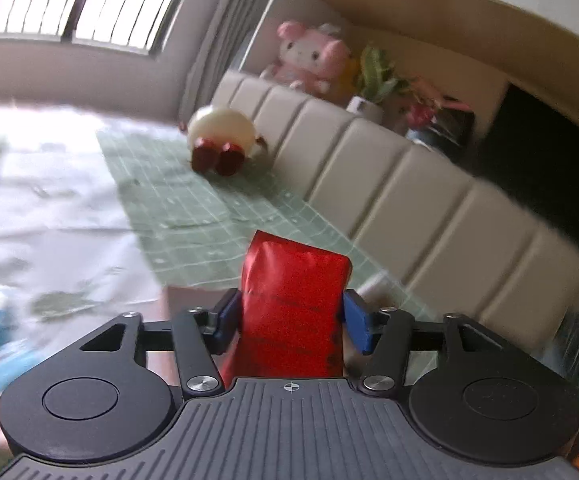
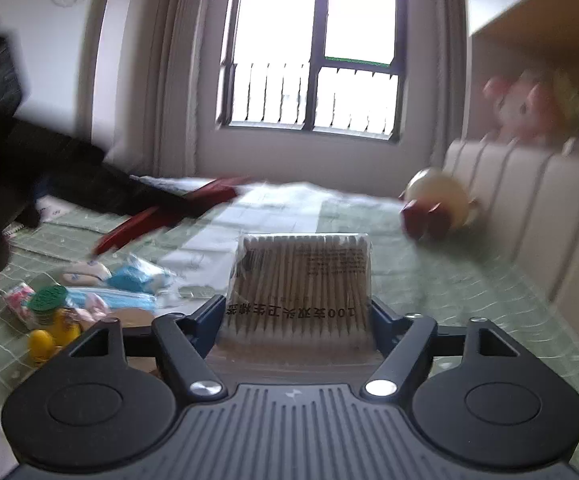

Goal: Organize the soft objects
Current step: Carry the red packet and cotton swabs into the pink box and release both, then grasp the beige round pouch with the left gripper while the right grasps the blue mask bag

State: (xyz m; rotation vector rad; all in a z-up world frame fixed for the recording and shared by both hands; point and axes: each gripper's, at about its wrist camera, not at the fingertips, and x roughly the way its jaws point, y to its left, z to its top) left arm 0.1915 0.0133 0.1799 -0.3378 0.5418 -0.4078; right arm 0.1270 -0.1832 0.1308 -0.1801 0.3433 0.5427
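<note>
Nearest in the left wrist view, the left gripper [image 1: 291, 320] has its blue fingers [image 1: 355, 320] pinching a red soft pouch [image 1: 293, 312], one pad on each side, and the pouch stands upright between them, lifted clear of the bed. In the right wrist view, the right gripper [image 2: 293, 320] has its fingers [image 2: 203, 328] closed on the two sides of a clear pack of cotton swabs [image 2: 301, 284], which is also held above the bed with its printed face upward.

Below and to the left of the right gripper, near the bed's near edge, lie a small yellow bottle with a green cap [image 2: 49, 316], a pink-and-white packet [image 2: 19, 300] and some blue soft packets [image 2: 129, 284], close together. Farther in, a blurred dark sleeve [image 2: 69, 176] reaches across the bed with a red object [image 2: 149, 220] at its end.

The bed [image 1: 193, 208] is covered with a green checked sheet. A round cream plush toy with dark red feet [image 1: 221, 140] rests on it just beside the padded beige headboard [image 1: 389, 184]. Behind the headboard, a pink plush rabbit [image 1: 309, 56] sits on a ledge next to a potted plant [image 1: 373, 76]. A barred window [image 2: 313, 52] fills the far wall.
</note>
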